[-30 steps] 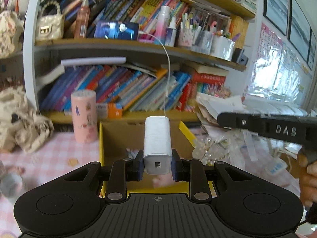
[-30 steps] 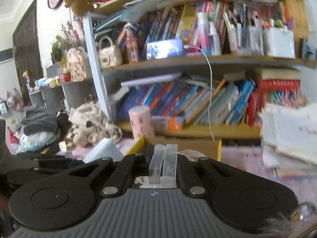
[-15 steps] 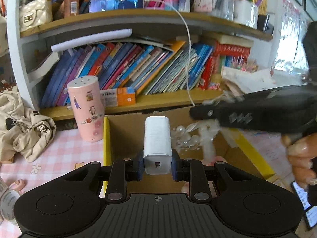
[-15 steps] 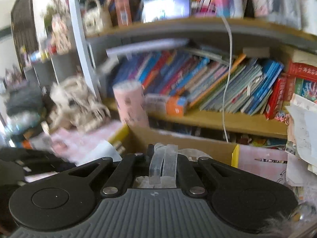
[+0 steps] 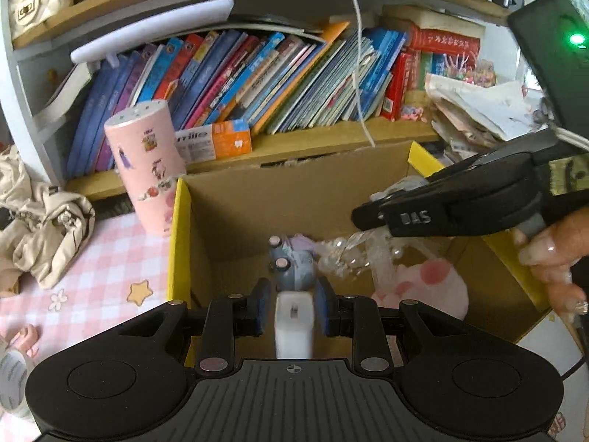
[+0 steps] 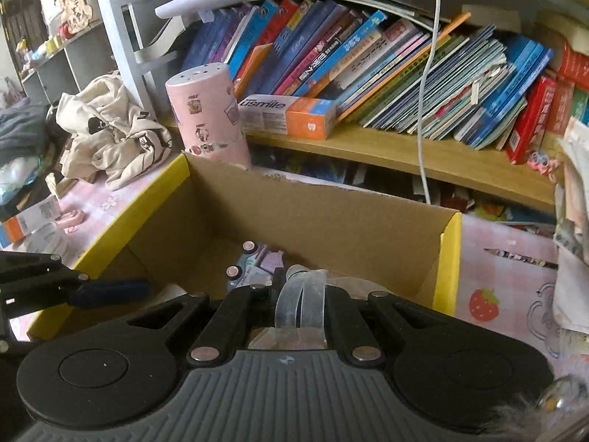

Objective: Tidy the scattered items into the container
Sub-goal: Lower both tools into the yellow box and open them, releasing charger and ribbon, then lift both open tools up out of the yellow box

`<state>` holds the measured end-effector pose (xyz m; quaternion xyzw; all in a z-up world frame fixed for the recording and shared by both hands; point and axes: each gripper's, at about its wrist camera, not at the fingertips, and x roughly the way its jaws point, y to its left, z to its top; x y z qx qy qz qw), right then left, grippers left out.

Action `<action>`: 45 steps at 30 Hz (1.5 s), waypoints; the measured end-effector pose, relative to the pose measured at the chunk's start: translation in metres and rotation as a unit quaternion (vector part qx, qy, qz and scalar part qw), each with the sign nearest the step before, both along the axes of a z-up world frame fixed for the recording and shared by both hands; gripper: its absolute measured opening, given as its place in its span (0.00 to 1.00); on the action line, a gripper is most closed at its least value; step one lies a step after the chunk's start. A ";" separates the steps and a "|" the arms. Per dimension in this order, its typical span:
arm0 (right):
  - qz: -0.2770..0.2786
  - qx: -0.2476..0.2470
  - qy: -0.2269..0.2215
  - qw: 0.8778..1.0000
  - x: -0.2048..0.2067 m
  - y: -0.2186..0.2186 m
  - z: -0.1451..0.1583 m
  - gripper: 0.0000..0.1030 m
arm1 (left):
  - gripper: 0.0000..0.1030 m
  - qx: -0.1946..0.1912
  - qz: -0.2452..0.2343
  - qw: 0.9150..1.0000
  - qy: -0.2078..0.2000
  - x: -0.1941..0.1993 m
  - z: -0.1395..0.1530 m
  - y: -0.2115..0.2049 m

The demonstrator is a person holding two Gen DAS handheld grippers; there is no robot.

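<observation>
Over the left half of the cardboard box point(image 5: 291, 199), the left gripper point(image 5: 292, 313) has spread its blue pads, and the white charger block point(image 5: 293, 326) it pinched half a second ago now slips loose between them, dropping toward the box floor. To its right, the right gripper point(image 6: 300, 304), lowered further into the box, still pinches the clear plastic strap point(image 6: 300, 302) of a bead tangle point(image 5: 353, 254), hovering level above the pink plush point(image 5: 423, 283).

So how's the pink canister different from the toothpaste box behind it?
The pink canister stands on end, while the toothpaste box lies flat on its long side. The canister is round and pink with cartoon stickers; the toothpaste box is rectangular, white with an orange end. The canister sits on the table; the toothpaste box is on the shelf. Both are outside the cardboard box.
</observation>
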<state>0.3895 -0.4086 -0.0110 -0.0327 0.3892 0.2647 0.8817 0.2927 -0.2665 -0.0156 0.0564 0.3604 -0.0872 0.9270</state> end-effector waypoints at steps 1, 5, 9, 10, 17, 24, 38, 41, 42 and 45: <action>-0.001 0.005 0.002 1.000 0.001 0.000 0.001 0.05 | 0.28 -0.001 -0.004 1.000 -0.003 0.000 0.002 -0.001; 0.003 0.018 0.007 1.000 0.000 -0.001 0.007 0.21 | 0.47 0.005 -0.005 1.000 -0.022 -0.006 0.009 -0.002; 0.009 0.023 0.012 1.000 -0.008 -0.002 0.010 0.38 | 0.49 0.001 0.000 1.000 -0.030 -0.018 0.014 0.000; 0.010 0.023 0.013 1.000 -0.010 -0.002 0.011 0.38 | 0.49 0.000 0.002 0.999 -0.032 -0.021 0.016 0.001; -0.001 0.025 0.013 1.000 -0.036 -0.012 0.013 0.45 | 0.53 -0.005 0.011 0.999 -0.048 -0.043 0.025 0.005; -0.021 0.041 -0.027 0.999 -0.074 -0.025 0.027 0.47 | 0.61 -0.014 0.024 0.998 -0.062 -0.066 0.034 0.012; -0.041 0.050 -0.088 0.994 -0.146 -0.036 0.041 0.48 | 0.68 -0.028 0.060 0.996 -0.059 -0.125 0.030 0.030; -0.040 0.047 -0.084 0.995 -0.158 -0.035 0.037 0.48 | 0.68 -0.031 0.062 0.996 -0.057 -0.134 0.028 0.033; -0.040 0.045 -0.083 0.995 -0.162 -0.034 0.036 0.48 | 0.68 -0.032 0.062 0.996 -0.057 -0.137 0.028 0.034; -0.043 0.038 -0.079 0.995 -0.172 -0.031 0.033 0.48 | 0.68 -0.037 0.062 0.996 -0.058 -0.145 0.027 0.037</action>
